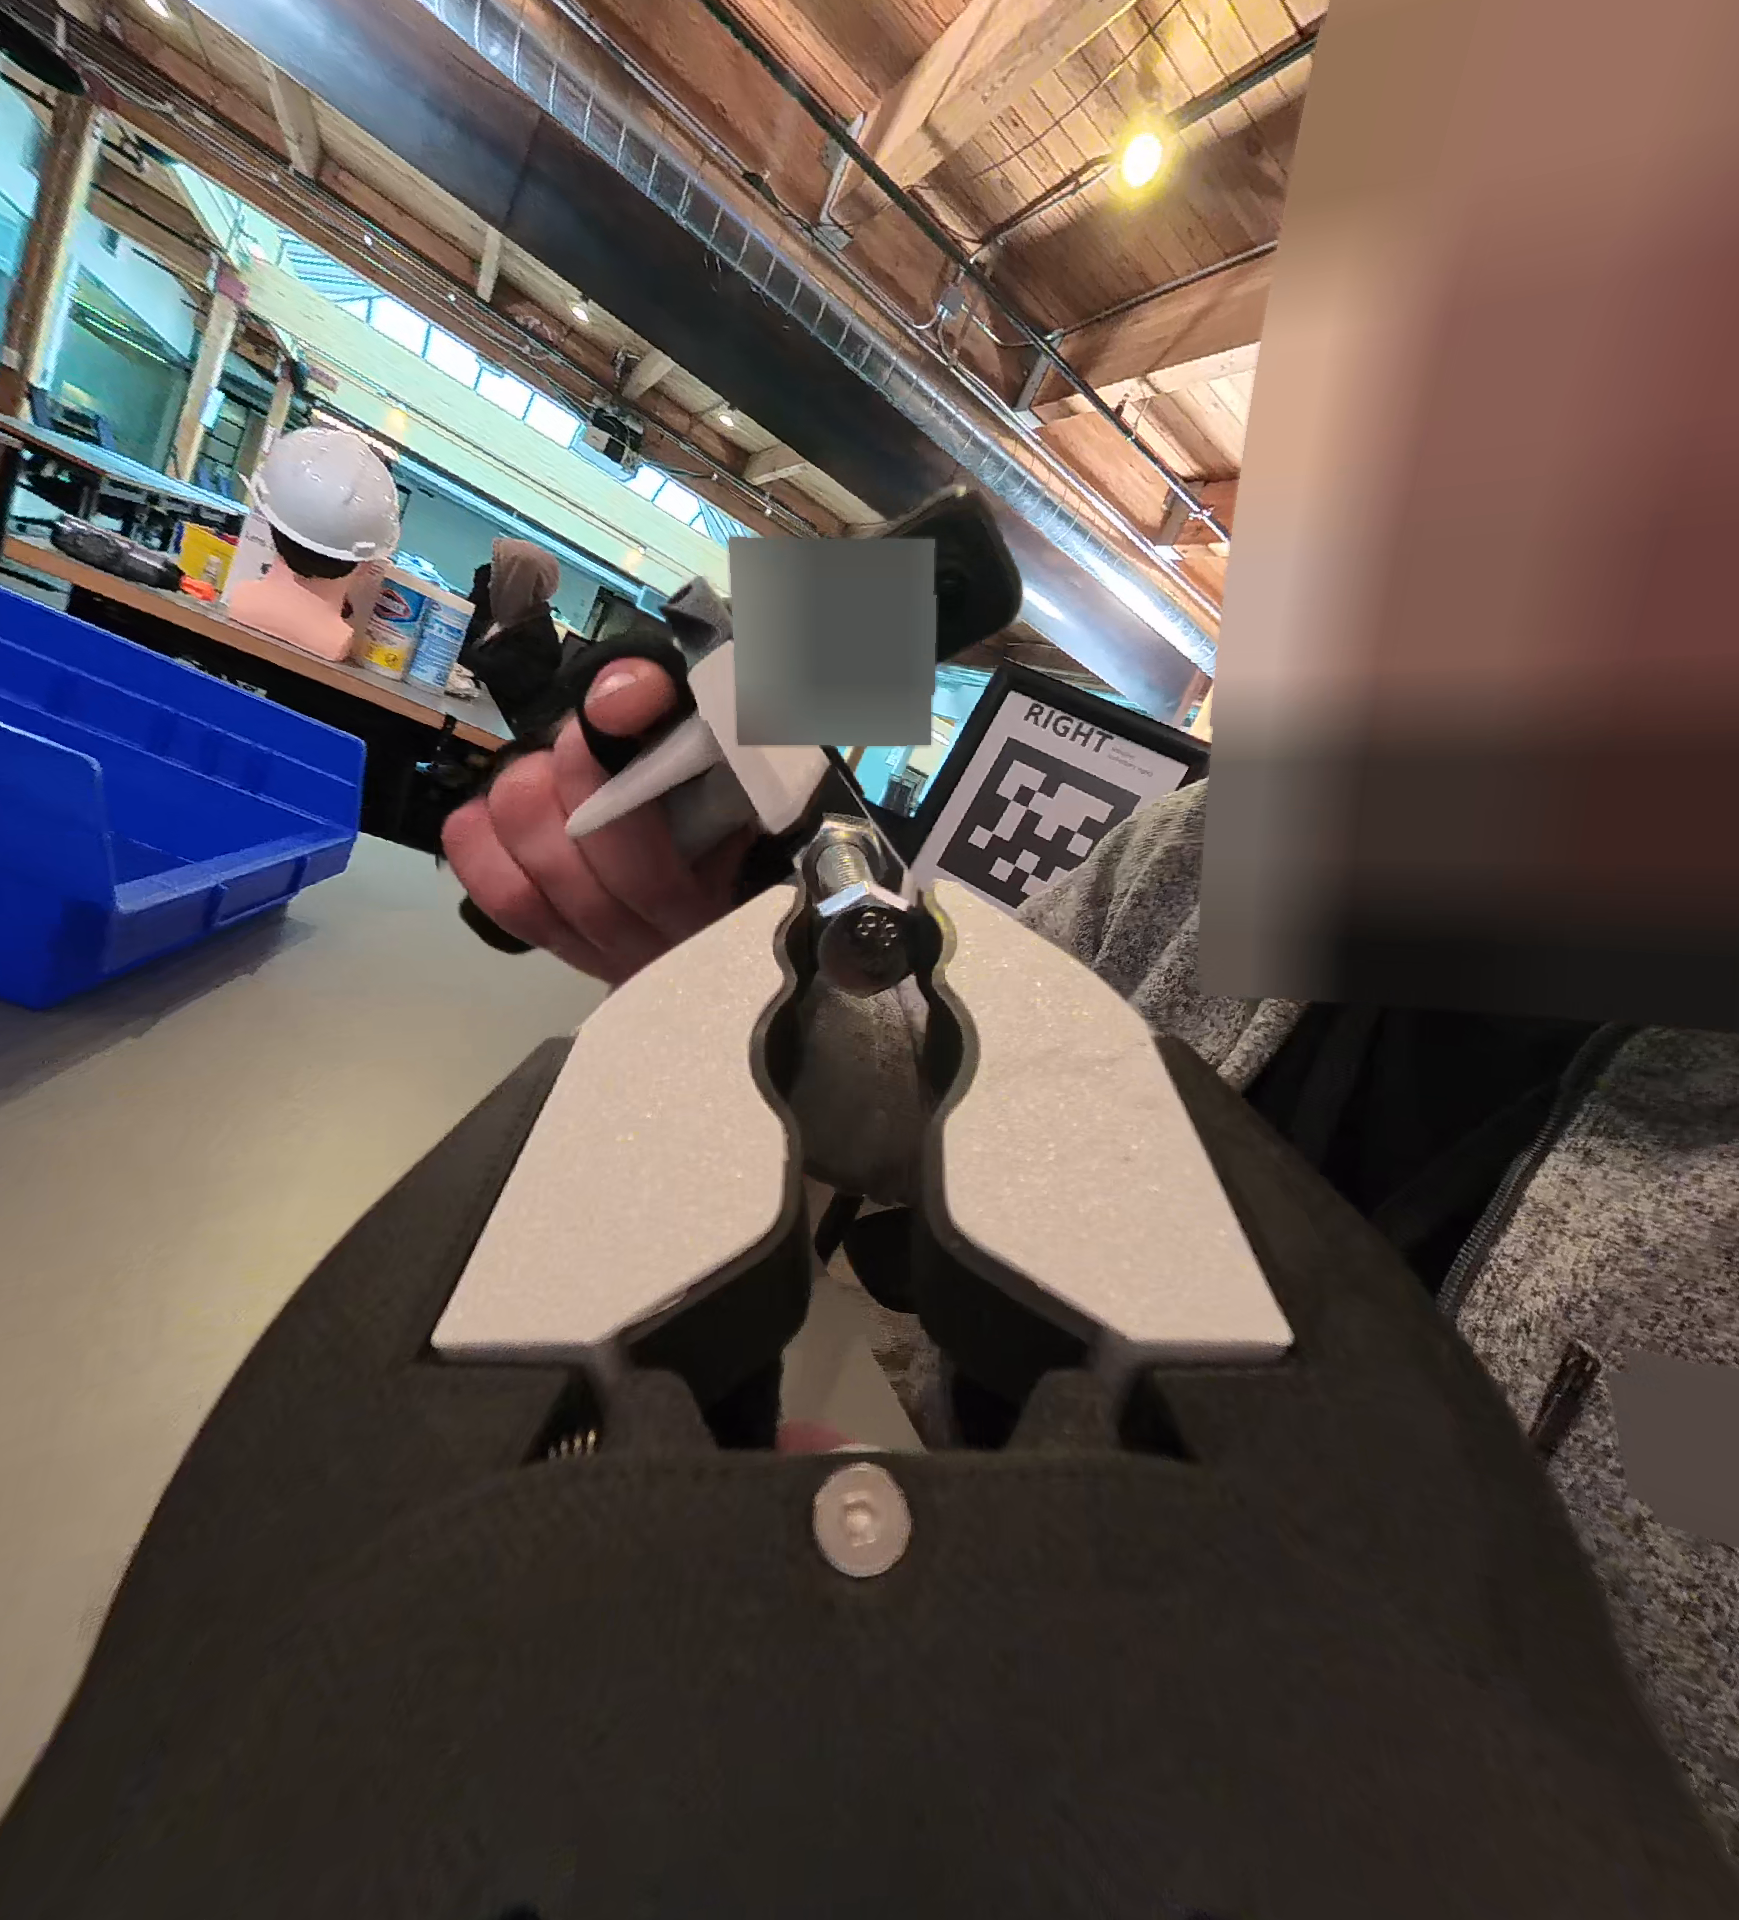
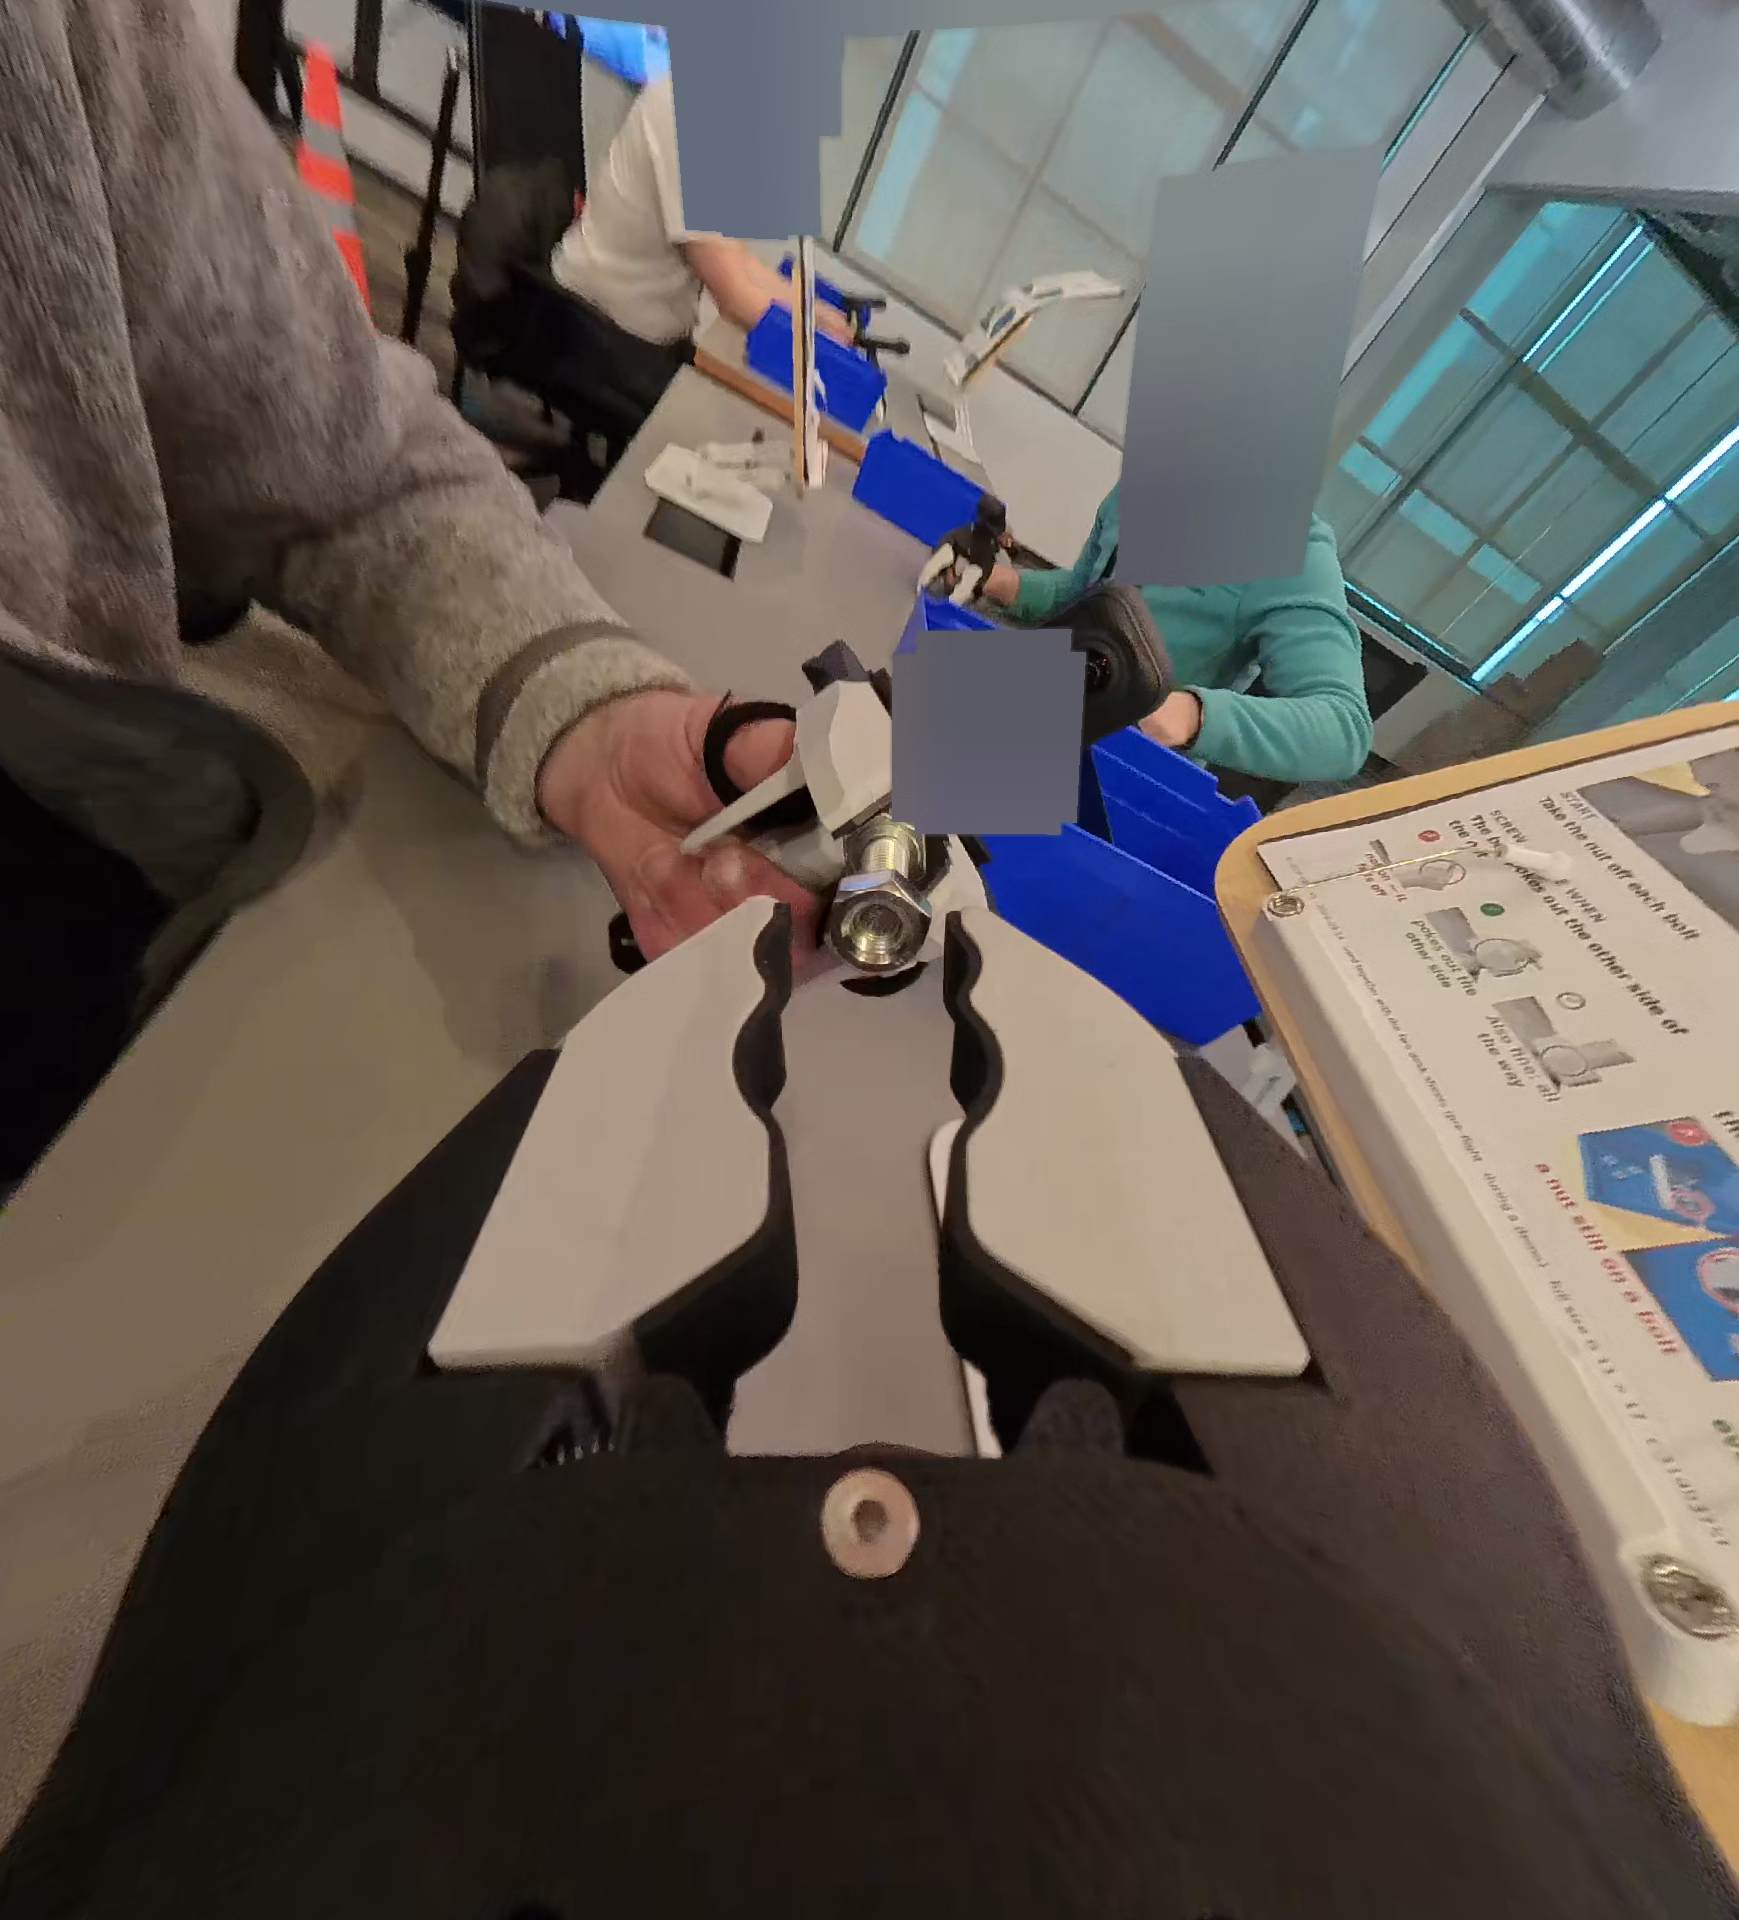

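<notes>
In the left wrist view my left gripper (image 1: pixel 865 914) is shut on the hex head of a steel bolt (image 1: pixel 863 940), both pads pressing on it. The threaded shaft points away toward the right gripper (image 1: pixel 792 769), which a hand holds, and a nut (image 1: pixel 837 831) sits at the shaft's far end. In the right wrist view my right gripper (image 2: pixel 860 930) is open. The nut (image 2: pixel 875 925) stands between its fingertips (image 2: pixel 979 966) with a gap on each side. The bolt (image 2: pixel 886 847) runs on to the left gripper (image 2: pixel 844 769) behind it.
A blue bin (image 1: pixel 117 810) stands on the grey table (image 1: pixel 169 1143) at the left. More blue bins (image 2: pixel 1135 914) and a wooden board with a printed sheet (image 2: pixel 1571 1039) lie at the right. A person in a teal top (image 2: pixel 1260 644) sits beyond. A black-and-white tag card (image 1: pixel 1041 810) stands close by. Left and right tips are no more than a few centimetres apart.
</notes>
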